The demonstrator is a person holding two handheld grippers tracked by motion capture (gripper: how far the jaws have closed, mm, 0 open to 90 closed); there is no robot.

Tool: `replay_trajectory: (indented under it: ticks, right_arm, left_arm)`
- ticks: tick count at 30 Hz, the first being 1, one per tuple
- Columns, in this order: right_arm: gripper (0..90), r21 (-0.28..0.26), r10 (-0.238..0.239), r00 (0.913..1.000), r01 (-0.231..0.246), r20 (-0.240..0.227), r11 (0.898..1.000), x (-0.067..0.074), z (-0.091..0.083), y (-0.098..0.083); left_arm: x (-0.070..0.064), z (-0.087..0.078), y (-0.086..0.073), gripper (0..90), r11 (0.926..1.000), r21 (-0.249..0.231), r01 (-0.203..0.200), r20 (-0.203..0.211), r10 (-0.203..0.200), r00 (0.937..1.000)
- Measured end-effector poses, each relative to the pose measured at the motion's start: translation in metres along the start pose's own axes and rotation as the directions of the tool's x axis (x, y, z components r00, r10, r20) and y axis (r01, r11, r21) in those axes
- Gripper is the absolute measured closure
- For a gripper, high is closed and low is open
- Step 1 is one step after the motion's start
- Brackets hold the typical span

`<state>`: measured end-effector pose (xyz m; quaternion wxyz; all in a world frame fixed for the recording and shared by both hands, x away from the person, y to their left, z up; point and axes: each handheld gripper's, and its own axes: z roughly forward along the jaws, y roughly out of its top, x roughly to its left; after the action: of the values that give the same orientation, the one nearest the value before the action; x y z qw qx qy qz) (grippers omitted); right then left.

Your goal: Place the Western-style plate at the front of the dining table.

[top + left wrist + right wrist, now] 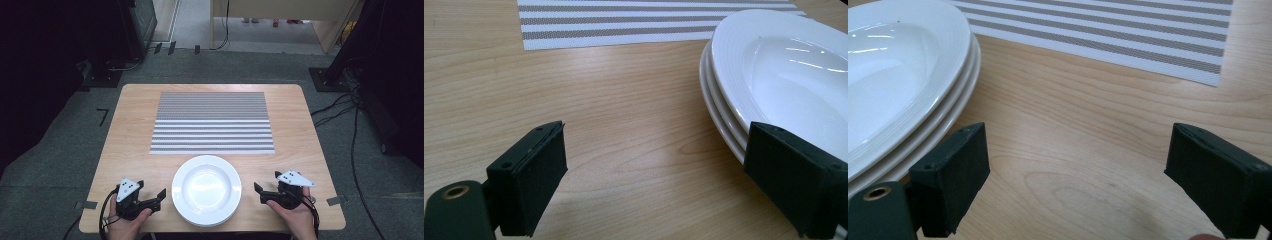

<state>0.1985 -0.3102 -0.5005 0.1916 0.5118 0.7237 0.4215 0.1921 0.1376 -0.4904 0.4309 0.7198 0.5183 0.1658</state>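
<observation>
A stack of three white plates (206,190) sits on the wooden table (130,130) near its front edge. The stack's rims show at the right of the left gripper view (774,75) and at the left of the right gripper view (903,75). My left gripper (152,196) rests just left of the stack, jaws open, nothing between them (664,175). My right gripper (267,189) rests just right of the stack, open too, with bare wood between its jaws (1078,175). A hand holds each gripper from the front edge.
A grey and white striped placemat (212,122) lies flat beyond the plates, across the middle and far half of the table. Around the table are dark carpet, cables (345,110) at the right and dark equipment at the back left.
</observation>
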Motion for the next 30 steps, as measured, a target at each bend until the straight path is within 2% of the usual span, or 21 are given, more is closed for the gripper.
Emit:
replay_trajectory:
  ticks: [7, 8, 11, 23, 30]
  right_arm:
    - [10.6, -0.001, -0.005, 0.9997, 0.005, -0.022, 1.0, 0.008, 0.003, 0.0]
    - [10.7, -0.002, -0.004, 0.9997, 0.004, -0.023, 1.0, 0.009, 0.004, 0.0]
    - [15.5, -0.007, 0.003, 0.9999, -0.003, -0.015, 1.0, 0.013, 0.005, 0.0]
    - [16.9, -0.009, -0.007, 0.9991, 0.007, -0.041, 1.0, 0.023, 0.01, -0.001]
    - [26.0, -0.045, -0.007, 0.9966, 0.004, -0.082, 0.999, 0.032, 0.009, 0.0]
  left_arm:
    - [-0.004, 0.002, -0.001, 10.5, 0.9999, 0.004, -0.014, 0.014, 0.014, 0.9998]
    - [-0.005, 0.002, -0.001, 14.0, 0.9998, 0.003, -0.018, 0.016, 0.018, 0.9997]
    - [-0.006, 0.003, -0.002, 13.9, 0.9997, 0.007, -0.026, 0.019, 0.025, 0.9995]
    - [-0.009, 0.004, -0.002, 14.0, 0.9995, -0.003, -0.031, 0.042, 0.031, 0.9986]
    - [-0.013, 0.004, -0.002, 14.4, 0.9995, -0.008, -0.031, 0.06, 0.032, 0.9977]
